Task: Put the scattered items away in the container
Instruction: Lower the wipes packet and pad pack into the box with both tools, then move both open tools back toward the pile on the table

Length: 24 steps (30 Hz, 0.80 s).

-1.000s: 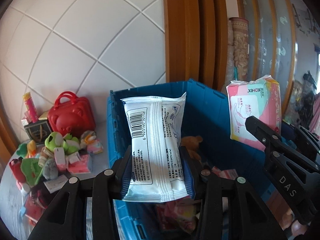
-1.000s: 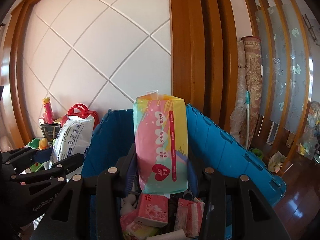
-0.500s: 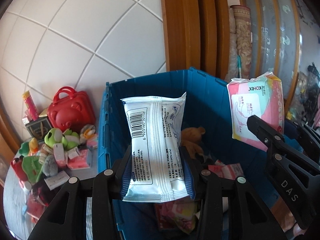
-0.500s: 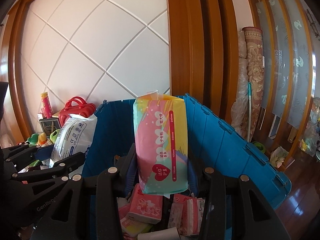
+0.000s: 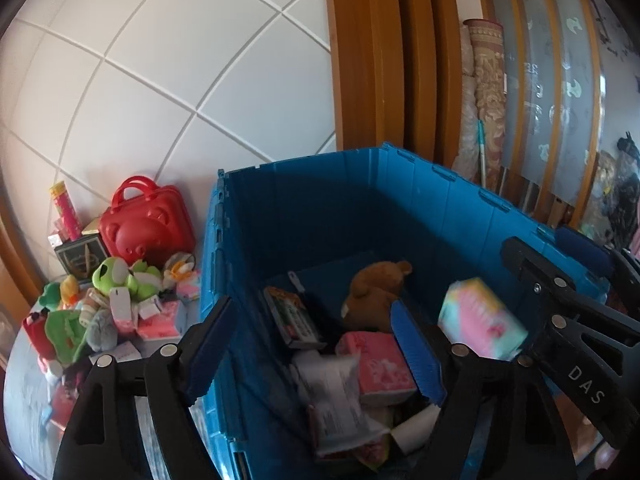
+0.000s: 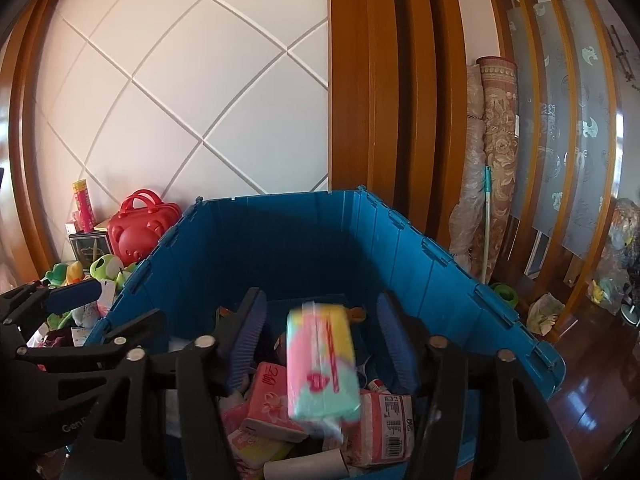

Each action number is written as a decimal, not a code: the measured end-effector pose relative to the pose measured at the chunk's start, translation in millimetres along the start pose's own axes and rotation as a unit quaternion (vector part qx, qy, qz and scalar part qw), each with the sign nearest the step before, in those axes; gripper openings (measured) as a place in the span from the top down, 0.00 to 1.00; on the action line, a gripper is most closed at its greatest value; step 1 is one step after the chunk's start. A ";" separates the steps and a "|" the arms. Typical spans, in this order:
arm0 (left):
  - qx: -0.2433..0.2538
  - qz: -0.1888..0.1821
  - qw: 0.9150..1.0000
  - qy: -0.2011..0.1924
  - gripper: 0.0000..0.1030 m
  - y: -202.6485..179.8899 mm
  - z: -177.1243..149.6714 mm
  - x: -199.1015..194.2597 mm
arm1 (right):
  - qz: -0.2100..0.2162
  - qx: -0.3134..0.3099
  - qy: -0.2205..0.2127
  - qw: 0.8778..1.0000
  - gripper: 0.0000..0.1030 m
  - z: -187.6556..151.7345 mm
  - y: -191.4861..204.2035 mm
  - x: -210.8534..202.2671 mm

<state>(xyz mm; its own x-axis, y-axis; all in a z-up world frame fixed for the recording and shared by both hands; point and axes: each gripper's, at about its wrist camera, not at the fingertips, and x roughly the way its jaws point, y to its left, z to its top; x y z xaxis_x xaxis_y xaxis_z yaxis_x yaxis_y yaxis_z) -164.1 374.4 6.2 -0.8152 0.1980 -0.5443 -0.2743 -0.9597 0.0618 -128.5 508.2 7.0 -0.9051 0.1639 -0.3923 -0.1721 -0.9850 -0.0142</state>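
Both items are being let go over the blue container [image 6: 400,248]: the jaws of the right gripper [image 6: 320,340] are opening, and the pastel pack [image 6: 322,364] is seen blurred between them, no longer pressed by the pads, falling towards the pink packets already inside. The jaws of the left gripper [image 5: 316,348] are likewise opening with nothing pinched; the white wipes packet [image 5: 336,400] lies, slightly blurred, on the heap in the container beside a brown plush bear [image 5: 372,292]. The release is best finished by letting the jaws spread fully before either tool is drawn back, so that no wrapper is snagged on a pad, and by keeping both tools inside the rim so nothing is tipped over the wall. Both grippers are held side by side, pointed forward and moderately downward into the container. More clutter remains outside on the left, around the red case [image 5: 146,224] and green plush toy [image 5: 120,278].
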 end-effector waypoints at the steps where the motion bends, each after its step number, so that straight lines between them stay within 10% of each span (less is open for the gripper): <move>1: 0.000 0.000 1.000 -0.001 0.18 1.4 0.1 -0.8 | -0.008 0.004 -0.005 1.000 0.17 1.0 -2.4 -1.9; 3: -0.002 -0.002 1.000 -0.002 0.13 4.1 -0.5 -2.0 | -0.010 0.015 -0.013 1.000 0.00 3.1 -7.6 -5.1; 24: -0.016 0.009 1.000 -0.021 0.01 24.9 -8.9 -18.5 | -0.014 0.015 -0.019 1.000 0.00 6.0 -4.0 -11.4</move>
<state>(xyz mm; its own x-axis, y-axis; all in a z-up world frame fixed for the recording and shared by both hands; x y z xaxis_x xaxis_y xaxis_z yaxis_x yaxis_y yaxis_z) -151.3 345.1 10.3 -0.8408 0.1880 -0.5077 -0.2429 -0.9691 0.0435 -119.9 510.6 17.0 -0.9137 0.1932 -0.3574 -0.2084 -0.9780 0.0039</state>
